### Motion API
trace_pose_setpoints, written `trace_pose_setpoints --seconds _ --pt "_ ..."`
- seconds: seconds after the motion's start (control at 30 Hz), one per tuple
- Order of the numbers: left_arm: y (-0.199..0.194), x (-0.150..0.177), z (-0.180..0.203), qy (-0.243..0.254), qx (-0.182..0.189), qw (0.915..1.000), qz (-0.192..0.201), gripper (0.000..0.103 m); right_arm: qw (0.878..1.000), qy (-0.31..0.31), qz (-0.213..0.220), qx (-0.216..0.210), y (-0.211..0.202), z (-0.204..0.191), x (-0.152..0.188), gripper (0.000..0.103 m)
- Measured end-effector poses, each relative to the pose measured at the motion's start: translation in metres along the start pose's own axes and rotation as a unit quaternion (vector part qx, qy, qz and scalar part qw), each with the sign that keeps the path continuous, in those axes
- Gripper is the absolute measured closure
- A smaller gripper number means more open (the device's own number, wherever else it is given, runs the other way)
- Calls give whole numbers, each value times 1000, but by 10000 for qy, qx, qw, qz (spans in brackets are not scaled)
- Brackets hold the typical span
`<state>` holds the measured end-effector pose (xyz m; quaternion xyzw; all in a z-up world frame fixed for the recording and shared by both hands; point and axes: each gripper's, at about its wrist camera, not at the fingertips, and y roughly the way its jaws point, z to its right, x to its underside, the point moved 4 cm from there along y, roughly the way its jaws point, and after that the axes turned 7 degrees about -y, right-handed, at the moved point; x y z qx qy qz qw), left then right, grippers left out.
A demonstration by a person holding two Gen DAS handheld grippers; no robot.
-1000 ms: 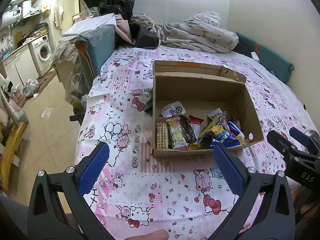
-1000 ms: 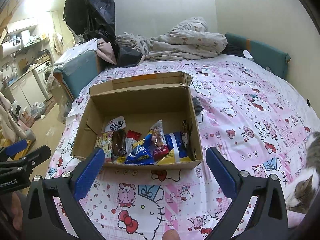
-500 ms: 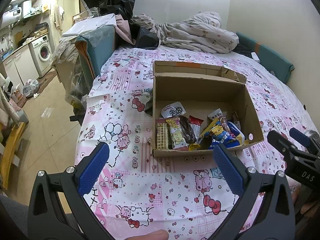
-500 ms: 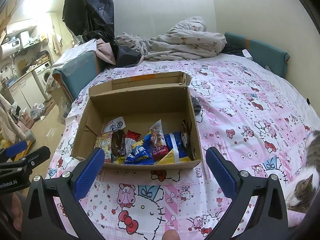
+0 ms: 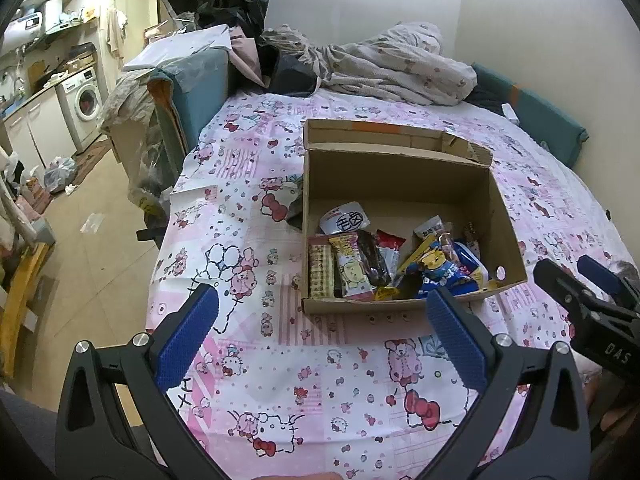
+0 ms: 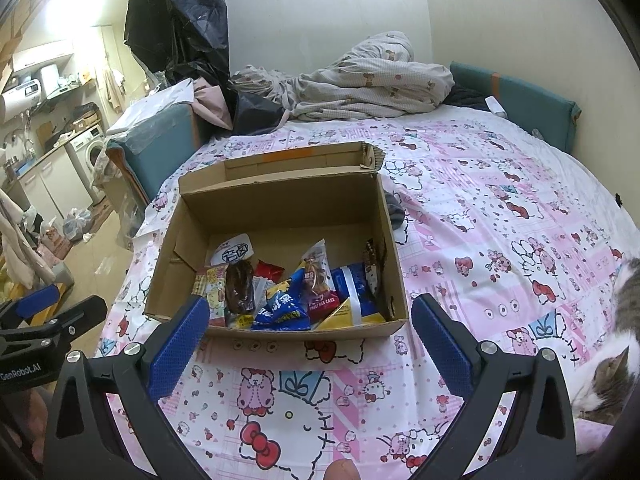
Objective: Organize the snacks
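From the left wrist, one cardboard box (image 5: 404, 184) of snack packets (image 5: 352, 268) is seen on the bedsheet (image 5: 248, 248); the left gripper (image 5: 320, 312) is spread, empty

From the right wrist, the right gripper (image 6: 310, 316) is likewise spread before that box (image 6: 280, 208); one cat (image 6: 612, 376) is seen at right

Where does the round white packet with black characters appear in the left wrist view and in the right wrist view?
Left wrist view: the round white packet lies at the back left of the snack pile, inside the cardboard box, just right of centre.
Right wrist view: the same packet lies at the back left of the pile, left of centre.
Shared landmark: the dark brown wrapped snack just in front of it.
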<state>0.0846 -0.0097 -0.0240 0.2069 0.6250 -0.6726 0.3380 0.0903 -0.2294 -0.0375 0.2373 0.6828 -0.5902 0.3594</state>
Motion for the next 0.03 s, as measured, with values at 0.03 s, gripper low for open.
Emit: trace_pose_setpoints --seconds 0.03 --pt "1 0 1 3 -9 10000 -3 1 10000 7 -11 -13 0 -1 0 0"
